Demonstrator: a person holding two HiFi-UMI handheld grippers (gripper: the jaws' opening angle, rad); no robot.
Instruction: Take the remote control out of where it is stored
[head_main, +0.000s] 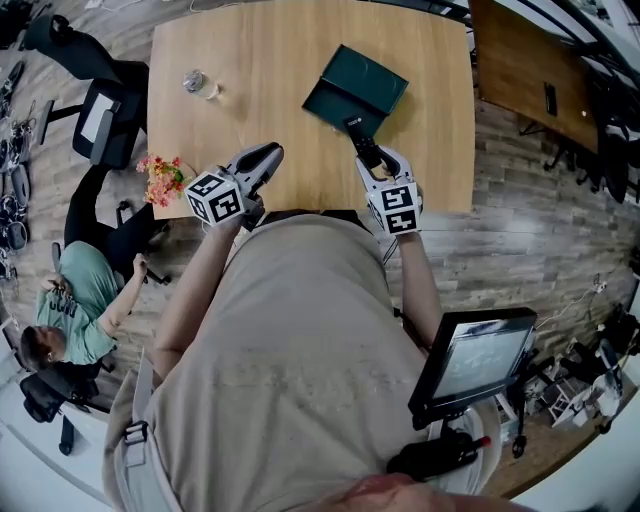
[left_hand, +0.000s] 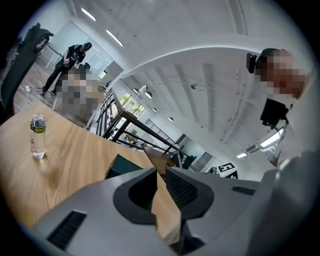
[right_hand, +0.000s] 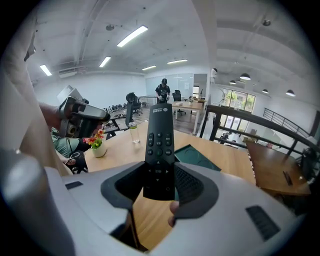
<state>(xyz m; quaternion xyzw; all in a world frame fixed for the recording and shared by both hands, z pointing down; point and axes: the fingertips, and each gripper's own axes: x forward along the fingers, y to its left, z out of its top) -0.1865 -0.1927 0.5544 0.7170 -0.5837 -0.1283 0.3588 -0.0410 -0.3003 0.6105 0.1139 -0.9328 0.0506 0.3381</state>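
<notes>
The remote control (right_hand: 159, 140) is out of the green case (head_main: 355, 88), clamped in the right gripper (right_hand: 160, 175) above the table (head_main: 250, 60), while the left gripper (left_hand: 161, 172) is empty with its jaws a little apart, so the next job is probably just to put it down gently.

I can't read a single word from here. The remote control (right_hand: 159, 150) has a small white logo at its top end and tiny white symbols on its buttons, all too fine to make out. The bottle (left_hand: 37, 136) on the surface wears a label that is only a blur. The marker cubes (head_main: 215, 197) carry black-and-white square patterns, no letters. A seated person's green shirt (head_main: 80, 300) bears dark print, too small to read.
</notes>
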